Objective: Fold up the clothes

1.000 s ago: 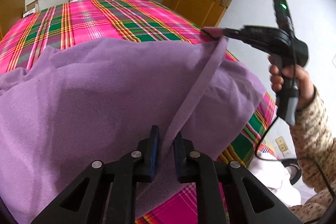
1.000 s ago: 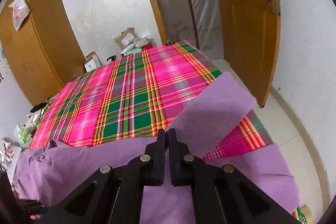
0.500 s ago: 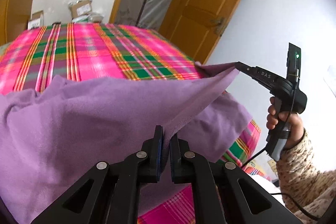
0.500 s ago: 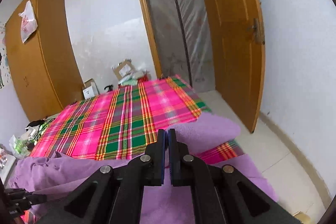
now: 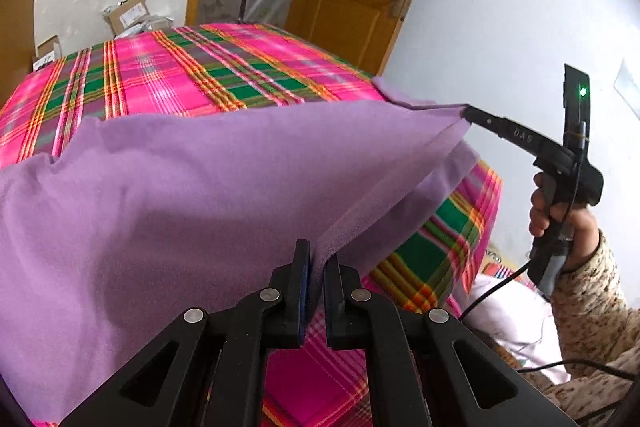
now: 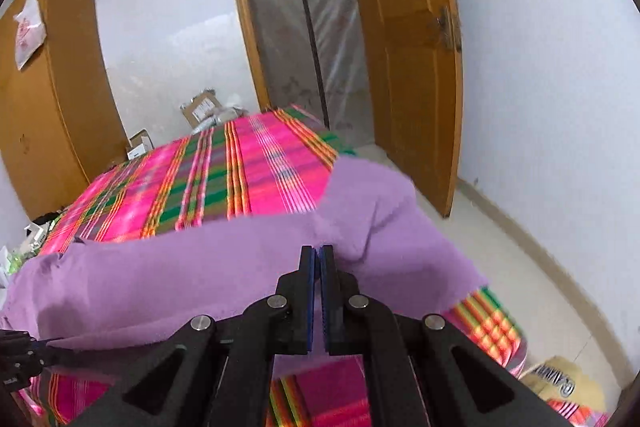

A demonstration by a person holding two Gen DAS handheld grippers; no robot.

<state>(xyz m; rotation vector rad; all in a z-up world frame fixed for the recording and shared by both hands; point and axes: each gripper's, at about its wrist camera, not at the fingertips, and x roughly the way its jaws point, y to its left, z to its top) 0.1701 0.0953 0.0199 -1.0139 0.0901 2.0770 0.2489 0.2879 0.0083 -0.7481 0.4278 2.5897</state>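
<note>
a: entry, left wrist view. the left gripper (image 5: 316, 259) was closed to a narrow gap on a folded edge of the purple garment (image 5: 192, 195); the cloth ran up from between the two fingers in a taut ridge to the right gripper (image 5: 468, 113), whose tip pinched the far corner of the same edge.

b: and the garment's position?

a: it was held up between the two grippers above the bed with the pink plaid cover (image 5: 192, 75), its bulk draped down to the left and over the near part of the cover. the right hand (image 5: 560, 223) held the gripper's handle, in a speckled knit sleeve; a black cable hung from the handle.

b: right wrist view agreed?

a: yes. the right gripper (image 6: 319, 255) had its fingers almost together, blue pads facing, with purple garment (image 6: 240, 267) bunched at the tips. the cloth spread left across the pink plaid cover (image 6: 240, 179). the tip of the left gripper (image 6: 52, 351) showed at the lower left edge, touching the cloth; its jaw state could not be told from that view.

b: surroundings?

a: a wooden door (image 6: 416, 67) stood open to the right, a wardrobe (image 6: 52, 99) stood to the left, and cardboard boxes (image 6: 200, 109) sat beyond the bed.
</note>
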